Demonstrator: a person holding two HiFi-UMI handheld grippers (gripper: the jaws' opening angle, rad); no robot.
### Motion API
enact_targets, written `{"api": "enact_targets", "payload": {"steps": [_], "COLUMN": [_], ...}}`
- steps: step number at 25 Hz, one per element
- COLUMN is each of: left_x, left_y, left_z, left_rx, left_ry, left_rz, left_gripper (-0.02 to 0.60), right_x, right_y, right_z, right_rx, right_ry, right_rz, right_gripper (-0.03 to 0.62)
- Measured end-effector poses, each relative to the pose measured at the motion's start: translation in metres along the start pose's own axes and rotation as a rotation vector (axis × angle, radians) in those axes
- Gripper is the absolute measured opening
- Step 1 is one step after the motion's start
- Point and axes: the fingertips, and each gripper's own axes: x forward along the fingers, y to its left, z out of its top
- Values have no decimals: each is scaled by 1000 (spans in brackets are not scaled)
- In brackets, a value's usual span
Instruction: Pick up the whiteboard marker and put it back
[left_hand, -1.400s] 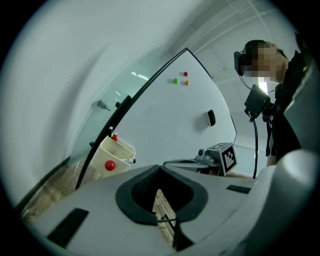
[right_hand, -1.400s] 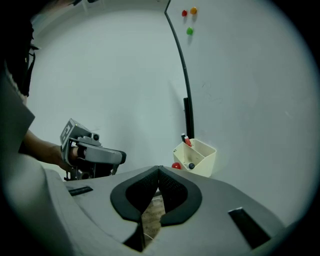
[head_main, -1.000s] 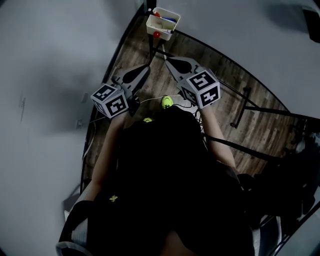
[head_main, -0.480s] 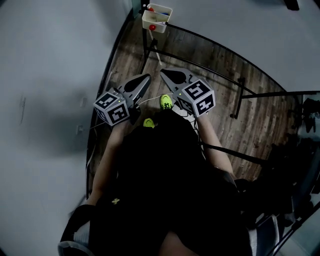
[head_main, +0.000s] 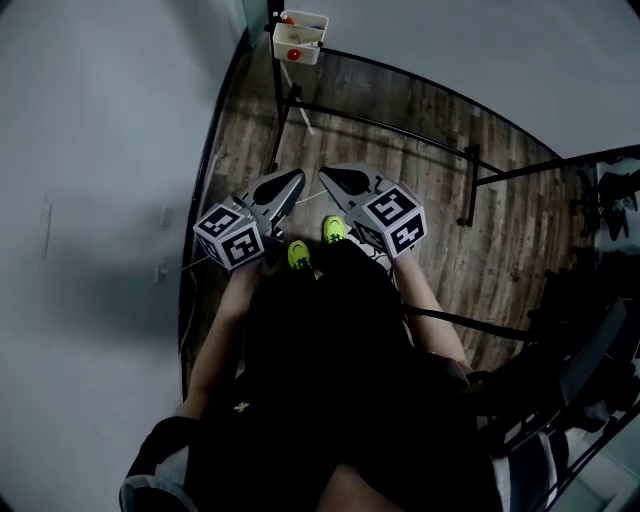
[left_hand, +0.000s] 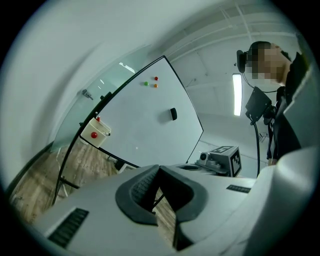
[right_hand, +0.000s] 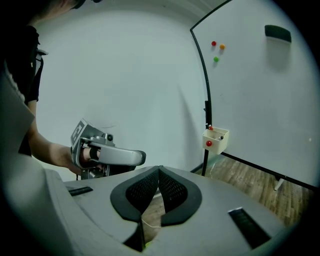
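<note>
A pale wall (head_main: 90, 150) is closing off the left, and a strip of wood floor (head_main: 430, 140) is lying open ahead, curving between that wall and the whiteboard's black frame (head_main: 400, 72). A white box (head_main: 310, 55) is hanging on the frame, well apart from both tools. It is holding red round pieces (head_main: 293, 54) and what looks like the marker (right_hand: 221, 137), with only a dark-tipped end showing. The left tool (head_main: 296, 181) is pointing forward over the floor, clenched on nothing. Just beside it, the right tool (head_main: 324, 172) is pointing the same way, also clenched and empty. Bare forearms are reaching out behind both.
</note>
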Motion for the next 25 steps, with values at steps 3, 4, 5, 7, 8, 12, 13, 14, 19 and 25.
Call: {"api": "enact_targets", "payload": {"steps": [3,4,5,7,8,12,13,14,19,25], "left_x": [-4,-6,-7,-10,-12,-15,-16,-17,-20,-15], "left_y": [-4,-4,-4,-5,-6,-9,-9,-10,-9,-13], "left_z": [4,5,7,11,12,13,13,13,15,19], "left_rx": [15,19,24,33,37,49,48,47,42,47], "left_ry": [-11,-15,-18,-24,-26,-21,-21,-22,-35,-58], "left_rz": [7,12,18,27,31,42,45,47,50,54], "left_gripper": [2,2,2,2,2,2,2,2,2,2], "right_x": [-3,-2,-2,-1,-1,-2,-2,-2,-2,-5], "right_y": [3,3,5,8,10,15,16,16,14,16], "right_z": [5,8,12,19,22,27,27,28,34,40], "right_rx": [-10,-18,-27,-42,-51,-75,-73,-72,-84,-96], "right_ry": [-24,-32,-40,-56,-63,-72,-74,-77,-88,-101], "right_rz": [-3,-2,0,7,7,10,14,17,11,29], "right_gripper": [11,11,11,11,11,11,11,11,11,11]}}
